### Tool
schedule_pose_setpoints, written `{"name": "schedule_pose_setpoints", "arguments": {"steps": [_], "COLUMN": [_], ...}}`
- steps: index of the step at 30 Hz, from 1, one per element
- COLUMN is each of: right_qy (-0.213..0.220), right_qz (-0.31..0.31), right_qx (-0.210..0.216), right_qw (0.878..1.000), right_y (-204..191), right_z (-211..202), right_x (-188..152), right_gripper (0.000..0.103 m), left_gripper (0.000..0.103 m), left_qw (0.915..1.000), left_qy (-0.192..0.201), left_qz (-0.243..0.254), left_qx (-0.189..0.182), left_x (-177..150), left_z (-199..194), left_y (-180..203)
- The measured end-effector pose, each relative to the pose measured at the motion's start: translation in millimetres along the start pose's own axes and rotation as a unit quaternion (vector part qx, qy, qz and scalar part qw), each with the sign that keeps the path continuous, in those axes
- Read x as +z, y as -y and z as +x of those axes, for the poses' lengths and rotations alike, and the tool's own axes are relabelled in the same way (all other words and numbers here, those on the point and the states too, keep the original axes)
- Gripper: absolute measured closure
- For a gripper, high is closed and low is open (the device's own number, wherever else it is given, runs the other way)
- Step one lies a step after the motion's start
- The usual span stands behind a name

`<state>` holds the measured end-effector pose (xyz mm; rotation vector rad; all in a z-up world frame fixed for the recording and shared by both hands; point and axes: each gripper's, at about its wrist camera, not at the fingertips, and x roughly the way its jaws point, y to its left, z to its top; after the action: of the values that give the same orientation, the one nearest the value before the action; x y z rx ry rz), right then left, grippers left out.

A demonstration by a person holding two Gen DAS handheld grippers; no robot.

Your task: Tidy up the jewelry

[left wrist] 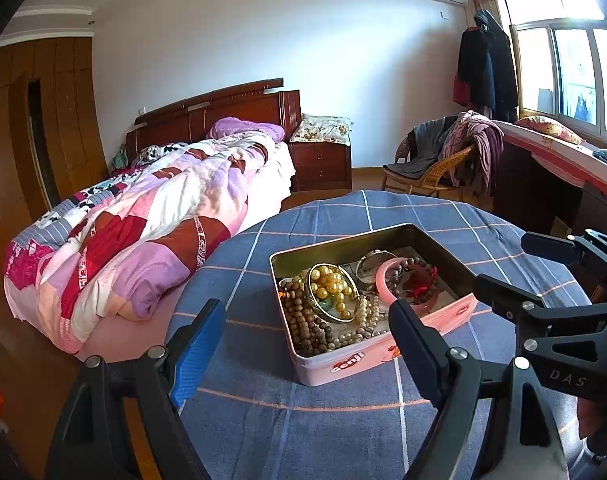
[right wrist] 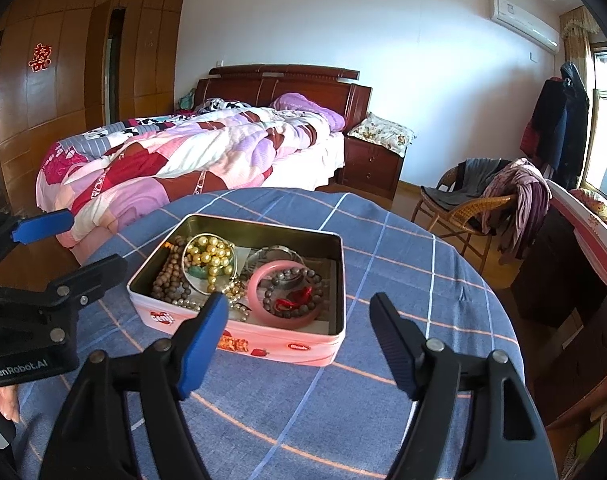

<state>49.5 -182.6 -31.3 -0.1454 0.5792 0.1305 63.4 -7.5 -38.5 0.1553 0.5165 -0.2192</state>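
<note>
— Left wrist view first: what do we have? Our left gripper (left wrist: 303, 340) hangs over the near edge of the table (left wrist: 343, 420) with its fingers spread wide and nothing between them. Ahead sits the pink tin (left wrist: 387, 354), lid off, and the jewelry is all inside it.

— And our right gripper (right wrist: 299, 330) matches: fingers wide apart, empty, aimed at the same tin from the other side. We see each tool in the other's camera, one on each flank of the tin, which we judge leaves both a free line in from above.

— How does the jewelry lie? Heaped, not sorted. A gold bangle (right wrist: 209, 264) rings a cluster of gold pearls (right wrist: 213, 254); a strand of brown wooden beads (left wrist: 303, 324) runs along the left wall; a pink bangle (right wrist: 281, 294) lies around a dark bead bracelet (right wrist: 293, 292) with a red tassel (right wrist: 293, 300). Something silver sits behind, too tangled for us to name.

— So where does the task stand? We cannot settle it. Pieces gathered in one tin could be the tidy result, or a jumble waiting to be laid out. Nothing lies on the blue checked cloth (right wrist: 403, 280) outside the tin.
</note>
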Motion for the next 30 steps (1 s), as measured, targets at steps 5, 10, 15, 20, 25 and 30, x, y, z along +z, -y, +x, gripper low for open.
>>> {"name": "schedule_pose_setpoints", "arguments": {"steps": [5, 10, 15, 20, 25, 30], "right_qy": [0.0, 0.0, 0.001, 0.001, 0.001, 0.002], "right_qz": [-0.001, -0.002, -0.001, -0.002, -0.002, -0.001], "right_qx": [-0.001, -0.001, -0.001, -0.002, -0.001, -0.001], "right_qw": [1.0, 1.0, 1.0, 1.0, 1.0, 1.0], "right_y": [0.1, 0.4, 2.0, 0.8, 0.2, 1.0], "right_z": [-1.0, -1.6, -2.0, -2.2, -2.0, -2.6], "right_x": [-1.2, -2.3, -4.2, -5.0, -4.7, -5.2], "right_gripper": [0.026, 0.026, 0.024, 0.024, 0.023, 0.022], "left_gripper": [0.019, 0.016, 0.013, 0.012, 0.012, 0.009], "left_qw": [0.9998, 0.9994, 0.9991, 0.9992, 0.9987, 0.9983], "left_qy": [-0.001, -0.003, -0.005, -0.014, -0.015, -0.009], "left_qz": [0.014, 0.02, 0.02, 0.008, 0.013, 0.016], "left_qx": [0.016, 0.028, 0.036, 0.035, 0.046, 0.055], "left_x": [-1.8, -3.2, -4.0, -5.6, -7.1, -6.2], "left_z": [1.0, 2.0, 3.5, 7.1, 8.1, 6.8], "left_y": [4.9, 7.6, 7.7, 3.9, 5.7, 5.8]}}
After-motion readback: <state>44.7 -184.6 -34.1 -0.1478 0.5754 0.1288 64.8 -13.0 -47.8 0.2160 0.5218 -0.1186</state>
